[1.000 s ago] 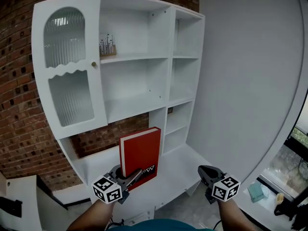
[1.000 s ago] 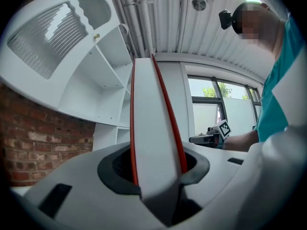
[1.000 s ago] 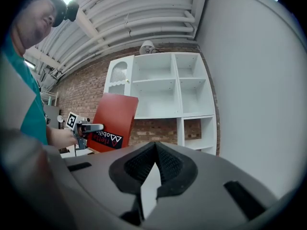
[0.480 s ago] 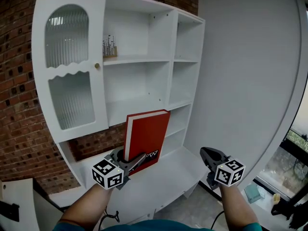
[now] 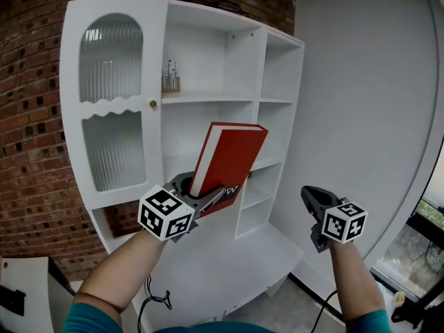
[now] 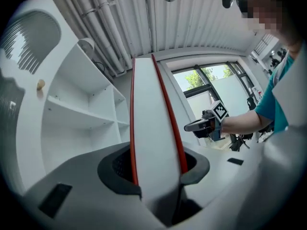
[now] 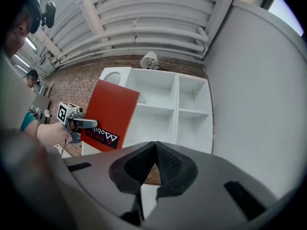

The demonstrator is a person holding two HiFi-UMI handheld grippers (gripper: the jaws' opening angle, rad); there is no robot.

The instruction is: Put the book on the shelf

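A: Bright, even daylight. The window (image 6: 225, 87) glares white in the left gripper view.

B: Yes, and both gripper views bend and darken to black at the edges. The shelf (image 5: 208, 97) looks sharp, with soft shadows inside.

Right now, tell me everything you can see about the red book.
The red hardcover book has plain matte covers, a white page block between them and a black label with white lettering near its lower edge. It is closed and held in the air, tilted with its top leaning right, in front of the white shelf unit and apparently clear of it. Only the left gripper touches it, clamped on its lower end.
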